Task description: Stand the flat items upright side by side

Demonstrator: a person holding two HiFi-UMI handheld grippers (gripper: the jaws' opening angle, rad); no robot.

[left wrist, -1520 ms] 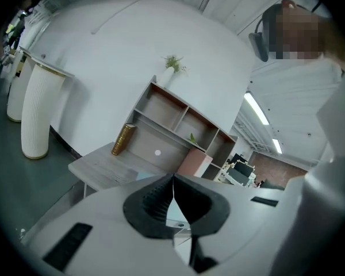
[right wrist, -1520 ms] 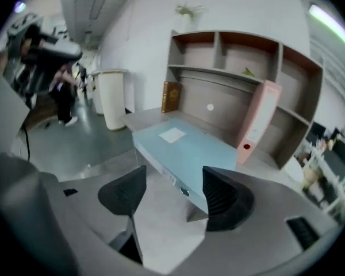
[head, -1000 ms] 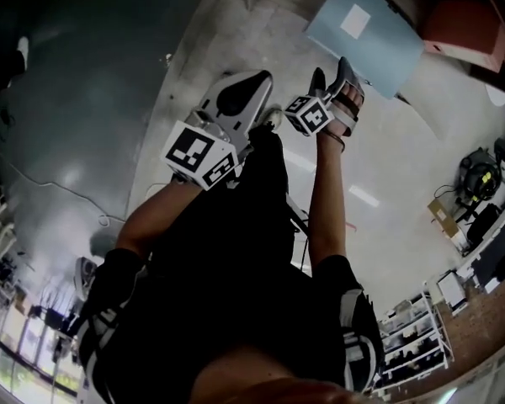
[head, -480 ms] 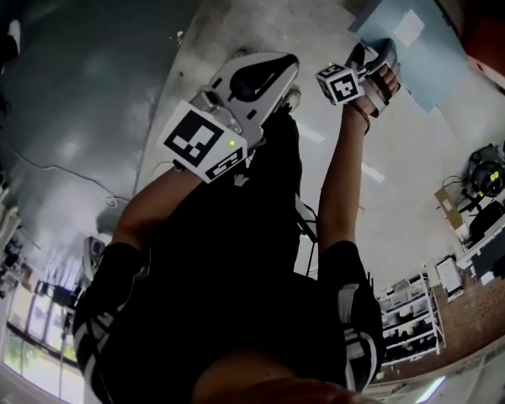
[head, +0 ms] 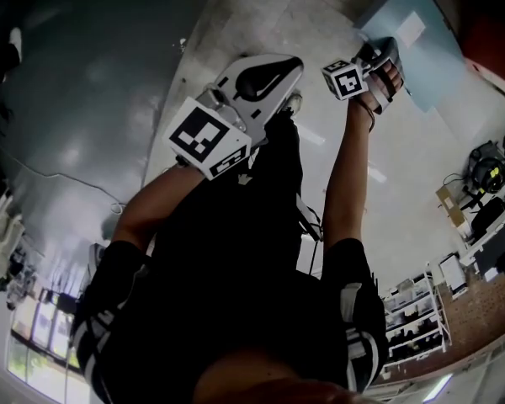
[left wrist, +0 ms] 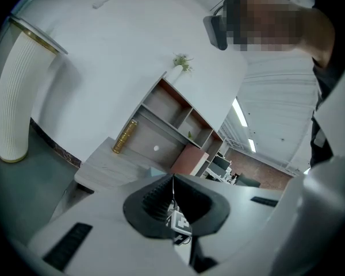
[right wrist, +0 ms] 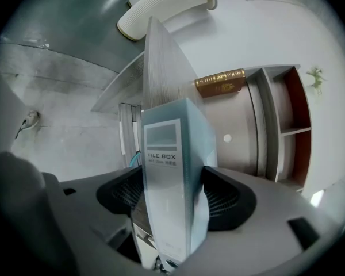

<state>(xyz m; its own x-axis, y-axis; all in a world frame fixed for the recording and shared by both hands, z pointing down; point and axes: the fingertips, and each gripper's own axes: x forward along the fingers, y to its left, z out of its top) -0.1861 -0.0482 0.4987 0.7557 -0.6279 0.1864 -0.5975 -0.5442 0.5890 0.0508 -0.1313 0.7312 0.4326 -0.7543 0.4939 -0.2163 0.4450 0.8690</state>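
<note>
Looking along the right gripper (right wrist: 175,197), what sits between its jaws? (A)

A pale blue plastic file box (right wrist: 168,154), its narrow spine toward the camera, with a grey label printed FILE BOX. The jaws are closing on it, and the ribbed black pads (right wrist: 227,197) meet both broad faces, so the box is clamped. (B)

And from the head view? (A)

The right gripper (head: 385,53) is stretched out ahead and grips the file box (head: 412,28) at its near edge. A broad face with a white label is turned toward the camera. I cannot tell whether the box rests on anything. Nothing of its inside shows. (B)

What of the other hand? (A)

The left gripper (head: 296,61) is held up just beside the right one, nearer the body. In the left gripper view its jaws are pressed together with nothing between them. (B)

Any other containers? (A)

A grey-brown wooden shelf unit (left wrist: 172,117) stands against the white wall, with several open compartments. What is in them is too small to tell. A small green plant (left wrist: 183,64) sits on its top. A gold ribbed cylinder (left wrist: 125,135) stands on the lower wood-grain counter (left wrist: 103,165), close against the unit's side. A tall white ribbed cylinder with a gold rim (left wrist: 14,96) stands well apart, to the left. (B)
</note>
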